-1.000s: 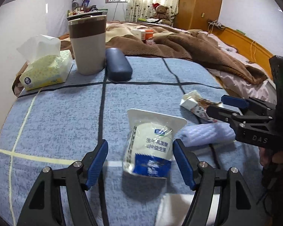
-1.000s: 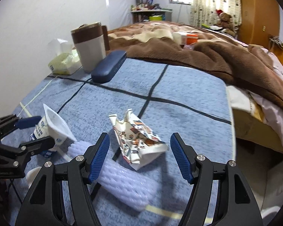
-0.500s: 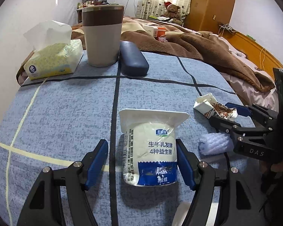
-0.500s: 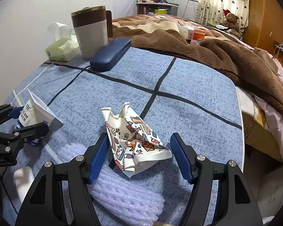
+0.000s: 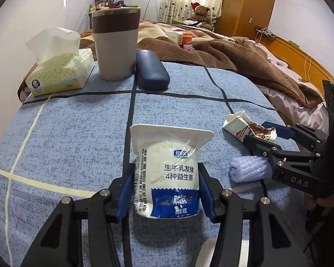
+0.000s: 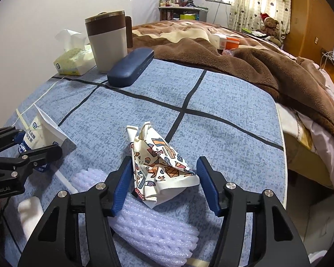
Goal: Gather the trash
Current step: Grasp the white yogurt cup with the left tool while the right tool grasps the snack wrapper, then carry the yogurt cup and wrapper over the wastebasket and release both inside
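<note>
A white and blue yogurt cup [image 5: 167, 173] lies on the blue checked tablecloth [image 5: 73, 138]. My left gripper [image 5: 165, 191] is shut on it, both pads touching its sides; it also shows in the right wrist view [image 6: 36, 133]. A crumpled patterned paper carton [image 6: 160, 166] lies between the pads of my right gripper [image 6: 163, 182], whose jaws have narrowed around it, with a small gap on the right side. A purple foam fruit net [image 6: 153, 229] lies under the right gripper; it also shows in the left wrist view [image 5: 248, 169].
At the far side stand a brown and beige tumbler [image 5: 115, 44], a dark blue glasses case [image 5: 151, 70] and a tissue pack [image 5: 60, 71]. A bed with a brown blanket [image 6: 256, 66] borders the table. A white scrap [image 6: 30, 213] lies near the front.
Both grippers moved forward over their items and closed in. The left jaws shut onto the yogurt cup. The right jaws narrowed around the paper carton.
</note>
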`<state>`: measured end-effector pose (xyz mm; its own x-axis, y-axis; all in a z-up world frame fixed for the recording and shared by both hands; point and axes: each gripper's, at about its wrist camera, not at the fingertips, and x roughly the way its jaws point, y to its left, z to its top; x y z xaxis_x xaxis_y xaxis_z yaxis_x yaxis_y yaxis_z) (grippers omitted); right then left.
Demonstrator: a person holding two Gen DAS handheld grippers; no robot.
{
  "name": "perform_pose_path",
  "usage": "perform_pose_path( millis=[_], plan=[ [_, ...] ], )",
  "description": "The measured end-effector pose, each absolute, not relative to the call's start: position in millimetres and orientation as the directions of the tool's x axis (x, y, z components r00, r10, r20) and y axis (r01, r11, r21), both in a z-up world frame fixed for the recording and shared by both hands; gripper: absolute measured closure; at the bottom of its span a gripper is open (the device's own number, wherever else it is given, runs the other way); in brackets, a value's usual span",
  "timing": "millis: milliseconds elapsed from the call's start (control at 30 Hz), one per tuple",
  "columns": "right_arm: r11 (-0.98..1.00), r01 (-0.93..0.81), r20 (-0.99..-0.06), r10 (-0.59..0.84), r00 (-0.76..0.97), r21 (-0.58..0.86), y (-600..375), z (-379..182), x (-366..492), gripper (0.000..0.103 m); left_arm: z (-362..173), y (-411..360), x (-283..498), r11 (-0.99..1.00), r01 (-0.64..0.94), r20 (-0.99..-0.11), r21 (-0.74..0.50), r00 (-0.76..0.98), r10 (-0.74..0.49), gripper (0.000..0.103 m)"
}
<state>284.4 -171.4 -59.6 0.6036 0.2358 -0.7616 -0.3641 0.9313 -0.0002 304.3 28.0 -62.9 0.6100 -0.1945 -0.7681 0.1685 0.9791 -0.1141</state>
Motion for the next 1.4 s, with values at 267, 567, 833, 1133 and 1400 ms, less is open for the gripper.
perform_pose_path(
  millis=[267,567,833,1133,1400],
  plan=[
    [0.945,-0.326,-0.726,0.232,0.648,0.012,-179,-48,277,0.044,-54,29,297,0.978,0.165,-0.750,-0.126,0.629,-0.202,0.048],
    [0.952,-0.304,-0.681,0.247,0.689,0.037,-189,-26,253,0.044,-33,19,275,0.973,0.186,-0.716,-0.137,0.660,-0.227,0.048],
    [0.960,-0.273,-0.652,0.246,0.718,0.061,-205,-10,223,0.044,-11,4,248,0.966,0.225,-0.681,-0.128,0.688,-0.250,0.048],
    [0.975,-0.211,-0.606,0.212,0.766,0.073,-233,7,180,0.044,10,-22,212,0.953,0.284,-0.639,-0.109,0.714,-0.286,0.048],
    [0.986,-0.145,-0.567,0.167,0.807,0.084,-257,20,146,0.044,23,-50,183,0.930,0.355,-0.606,-0.095,0.720,-0.337,0.048]
  ],
)
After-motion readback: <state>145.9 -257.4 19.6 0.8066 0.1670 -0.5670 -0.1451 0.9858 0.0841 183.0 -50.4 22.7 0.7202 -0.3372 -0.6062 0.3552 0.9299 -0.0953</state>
